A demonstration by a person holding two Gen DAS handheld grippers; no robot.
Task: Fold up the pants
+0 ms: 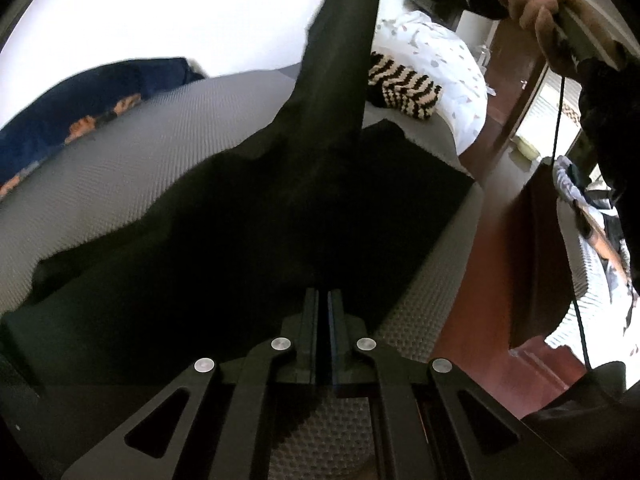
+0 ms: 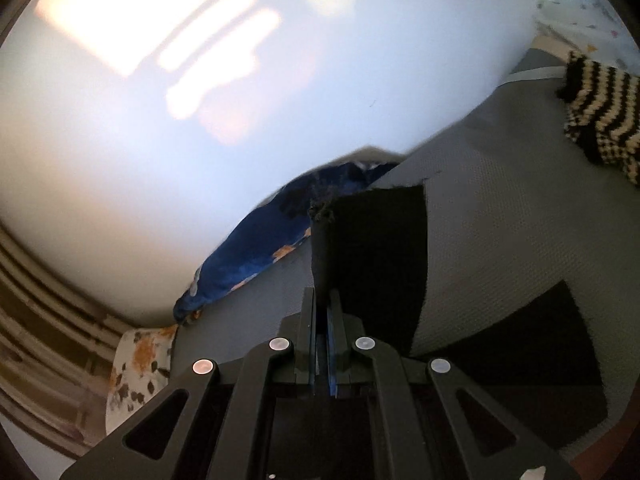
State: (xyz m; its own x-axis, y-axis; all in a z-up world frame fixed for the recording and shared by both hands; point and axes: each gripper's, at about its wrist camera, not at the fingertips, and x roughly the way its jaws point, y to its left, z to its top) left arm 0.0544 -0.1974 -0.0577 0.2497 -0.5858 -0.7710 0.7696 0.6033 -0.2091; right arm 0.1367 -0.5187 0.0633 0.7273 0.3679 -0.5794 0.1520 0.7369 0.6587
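A grey mattress [image 1: 120, 168] with a dimpled weave is lying under a pale wall [image 2: 200, 140]; black pants [image 1: 240, 220], matte and fuzzy-edged, are spreading across it; the left gripper [image 1: 323, 300] is pinching their near edge with fingers nearly together; the right gripper [image 2: 323, 300] is gripping a leg cuff, lifting that leg as a taut strip; a striped knit [image 1: 404, 92] is sitting beyond.

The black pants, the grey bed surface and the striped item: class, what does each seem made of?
Black pants: soft matte woven fabric, probably; it drapes and shows a fuzzy cut edge.
Grey bed surface: textured fabric or mesh, judging by its fine dotted weave.
Striped item: likely knitted yarn; chunky black-and-cream zigzag rows.
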